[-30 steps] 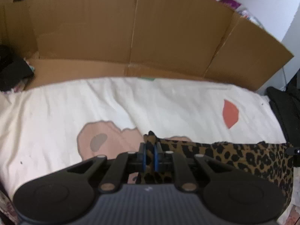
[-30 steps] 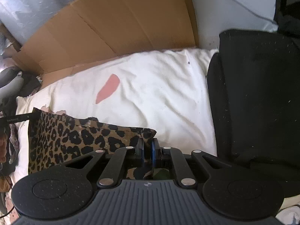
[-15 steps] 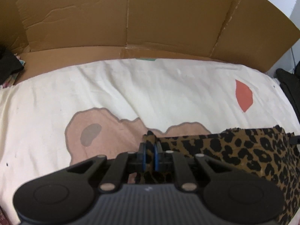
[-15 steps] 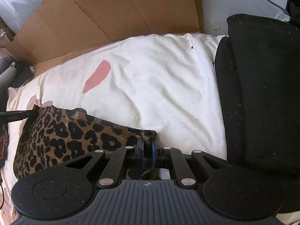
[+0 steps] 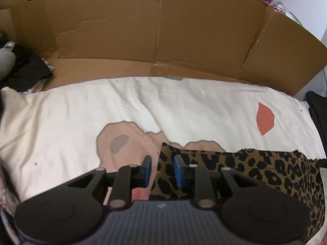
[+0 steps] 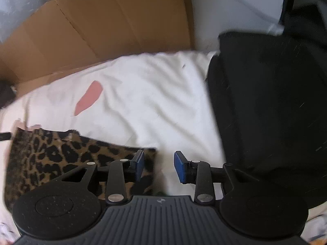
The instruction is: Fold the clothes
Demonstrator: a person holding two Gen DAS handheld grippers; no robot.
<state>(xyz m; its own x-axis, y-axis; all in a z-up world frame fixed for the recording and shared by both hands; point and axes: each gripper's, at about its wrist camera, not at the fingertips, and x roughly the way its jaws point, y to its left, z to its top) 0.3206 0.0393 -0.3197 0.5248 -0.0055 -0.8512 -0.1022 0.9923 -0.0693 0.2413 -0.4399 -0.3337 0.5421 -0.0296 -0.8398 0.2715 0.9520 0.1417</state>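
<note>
A leopard-print garment [image 5: 265, 173] lies folded flat on the white sheet [image 5: 184, 106]. Its left corner sits between the blue pads [image 5: 147, 166] of my left gripper [image 5: 162, 168], whose jaws are opening and do not press on the cloth. In the right wrist view the garment [image 6: 61, 157] stretches to the left, and its right corner lies by the left pad [image 6: 140, 164] of my right gripper [image 6: 159, 166]. Those jaws are opening too, with mostly bare sheet [image 6: 153, 102] between them.
A brown cardboard wall [image 5: 163, 40] stands along the far side of the bed. A black padded seat [image 6: 265, 102] borders the sheet on the right. Dark clothes [image 5: 26, 71] are piled at the far left. The sheet bears a tan bear print [image 5: 122, 140] and a red patch [image 5: 264, 120].
Both grippers were shut on the garment's corners; now both have opened and let go. The garment rests flat on the sheet.
</note>
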